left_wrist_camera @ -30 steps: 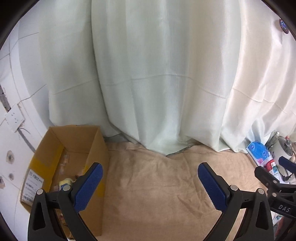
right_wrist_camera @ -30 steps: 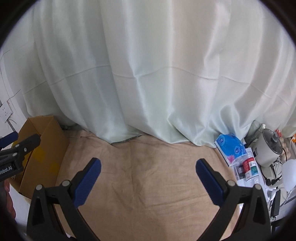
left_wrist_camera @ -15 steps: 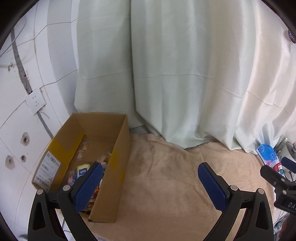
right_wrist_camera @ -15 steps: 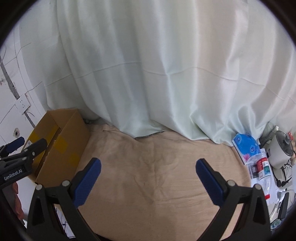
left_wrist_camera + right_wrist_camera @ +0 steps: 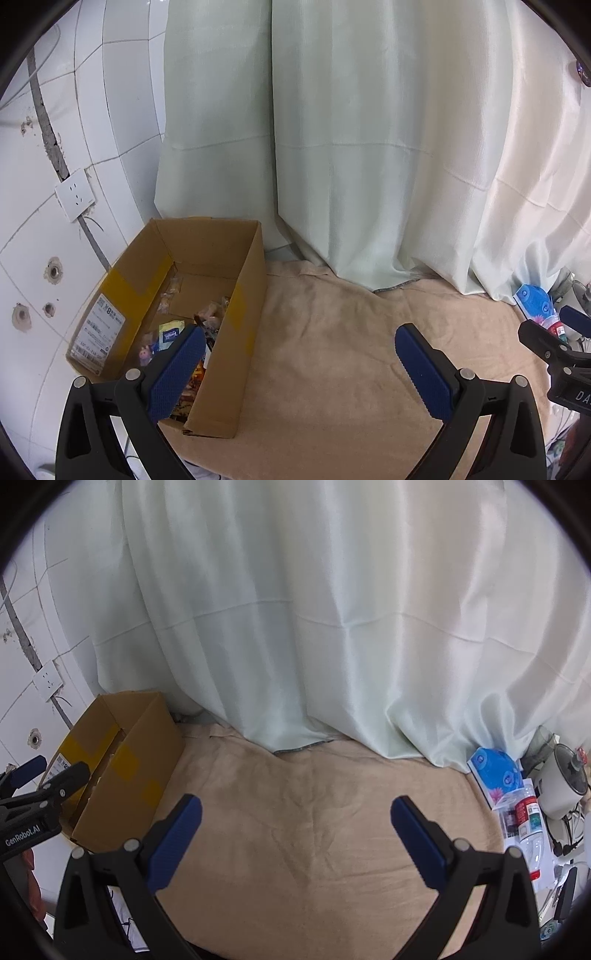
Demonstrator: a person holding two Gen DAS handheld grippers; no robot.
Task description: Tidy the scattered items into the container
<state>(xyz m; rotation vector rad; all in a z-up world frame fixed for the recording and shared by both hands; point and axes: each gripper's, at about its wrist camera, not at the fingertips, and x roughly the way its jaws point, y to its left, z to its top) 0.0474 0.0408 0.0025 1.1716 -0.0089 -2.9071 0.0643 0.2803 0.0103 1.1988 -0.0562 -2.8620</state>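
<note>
Closest in, the left gripper (image 5: 299, 363) hangs with its blue-padded jaws spread wide and nothing between them. The right gripper (image 5: 295, 836) is the same, fully spread and empty-handed.

Just beyond the fingers stretches the tan cloth-covered surface (image 5: 332, 350), and no loose item shows on it in either view. So this reads as the closing stretch of the tidy, or a scan for stragglers. The next move, I'd judge, calls for a check of the edges before calling it done.

At the left end of the cloth sits the open brown cardboard box (image 5: 243, 332), the container. Only the left wrist view looks down into it: a jumble of small colourful packets (image 5: 171, 334) lies on its floor. The right wrist view catches just the box's outer wall and yellow tape, contents hidden.

That right view shows the far right side better: a blue and white tissue pack (image 5: 493, 775), a red-labelled plastic bottle (image 5: 526, 816) and a white rice cooker (image 5: 563, 786), crowded off the cloth's edge. Whether those count as scattered items, I can't tell.

Behind everything hangs the pale green curtain (image 5: 314, 609).
</note>
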